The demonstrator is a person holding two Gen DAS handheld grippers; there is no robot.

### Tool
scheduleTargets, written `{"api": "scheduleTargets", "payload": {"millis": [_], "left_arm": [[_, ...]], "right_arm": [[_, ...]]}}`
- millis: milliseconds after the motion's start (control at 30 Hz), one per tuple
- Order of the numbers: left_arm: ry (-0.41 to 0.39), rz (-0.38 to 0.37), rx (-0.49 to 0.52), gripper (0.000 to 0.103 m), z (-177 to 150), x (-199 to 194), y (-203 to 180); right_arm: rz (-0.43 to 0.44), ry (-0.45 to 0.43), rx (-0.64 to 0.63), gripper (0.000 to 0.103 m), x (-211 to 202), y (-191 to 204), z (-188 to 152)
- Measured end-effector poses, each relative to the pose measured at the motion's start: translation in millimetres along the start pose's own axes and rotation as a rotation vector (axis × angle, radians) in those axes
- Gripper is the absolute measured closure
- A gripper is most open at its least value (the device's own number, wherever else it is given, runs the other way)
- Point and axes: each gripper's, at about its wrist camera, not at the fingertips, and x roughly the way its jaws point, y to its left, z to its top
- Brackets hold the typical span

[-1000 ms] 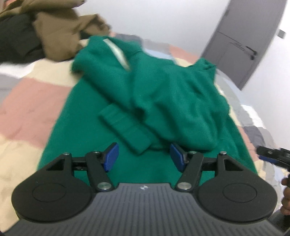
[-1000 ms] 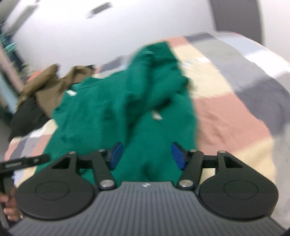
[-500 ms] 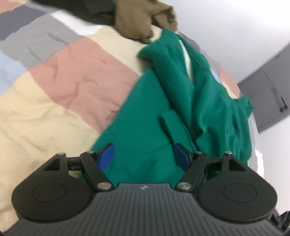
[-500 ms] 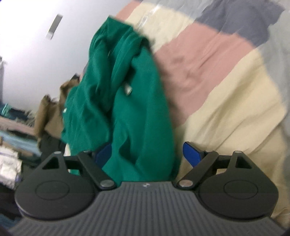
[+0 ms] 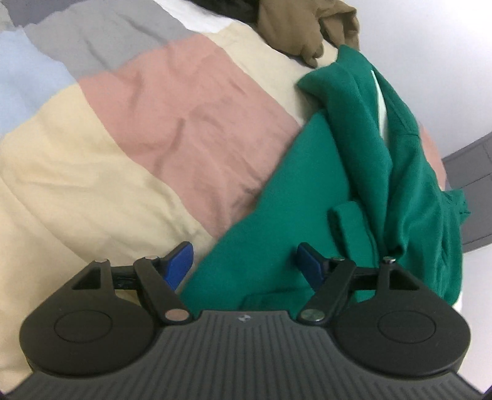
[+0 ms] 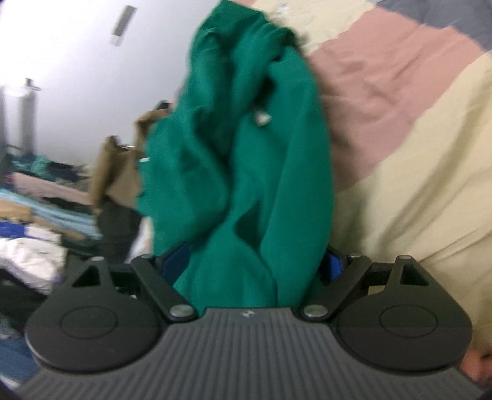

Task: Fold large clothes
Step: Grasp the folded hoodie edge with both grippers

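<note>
A large green sweatshirt [image 5: 307, 184] lies crumpled on a bed with a striped cover [image 5: 123, 154]. Its cuffed sleeve [image 5: 347, 224] is folded across the body, and a white neck label [image 5: 380, 104] shows near the far end. My left gripper [image 5: 245, 261] hovers over the garment's near left edge. Its jaws are wide, the cloth edge lies between the blue pads [image 5: 181, 261], and neither pad presses on it. In the right wrist view the sweatshirt [image 6: 261, 154] bunches up between the wide jaws of my right gripper [image 6: 253, 264] and partly covers both pads.
A brown garment [image 5: 301, 27] lies beyond the sweatshirt at the bed's far end, also visible as brown cloth [image 6: 117, 172]. Piles of other clothes [image 6: 37, 215] sit off the bed to the left. A grey door [image 5: 473, 172] stands at the right. The bed cover [image 6: 415, 154] spreads to the right.
Both grippers have rolled, dropped toward the bed and opened wider. The left one slid to the sweatshirt's left edge; the right one now has bunched cloth filling its jaws.
</note>
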Motion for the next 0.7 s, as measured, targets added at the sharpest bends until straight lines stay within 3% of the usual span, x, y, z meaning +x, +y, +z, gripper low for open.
{"api": "scheduleTargets", "payload": {"millis": [133, 300, 367, 433, 567, 633, 700], "left_arm": [[0.076, -0.107, 0.004, 0.024, -8.5, -0.3, -1.0], [0.098, -0.271, 0.024, 0.025, -21.4, -17.3, -11.5], [0.102, -0.310, 0.033, 0.025, -26.0, -22.5, -15.7], [0.114, -0.296, 0.052, 0.024, -28.5, -21.0, -19.2], [0.153, -0.197, 0.055, 0.025, -31.7, -5.1, -18.7], [0.171, -0.153, 0.064, 0.025, -34.5, 3.8, -19.2], [0.169, -0.145, 0.062, 0.026, -36.4, 5.8, -20.6]], "right_arm": [[0.024, 0.003, -0.040, 0.015, -1.2, 9.2, -4.8], [-0.136, 0.057, 0.015, 0.016, 13.8, -3.4, -6.9], [-0.146, 0.057, 0.035, 0.015, 14.5, -9.3, -6.8], [-0.127, 0.063, 0.034, 0.015, 15.9, -8.0, -6.6], [0.002, 0.069, 0.010, 0.015, 14.3, -1.8, -7.2], [-0.009, 0.079, -0.019, 0.015, 18.1, 4.4, -9.1], [-0.066, 0.122, -0.025, 0.027, 28.8, 2.1, -11.4]]}}
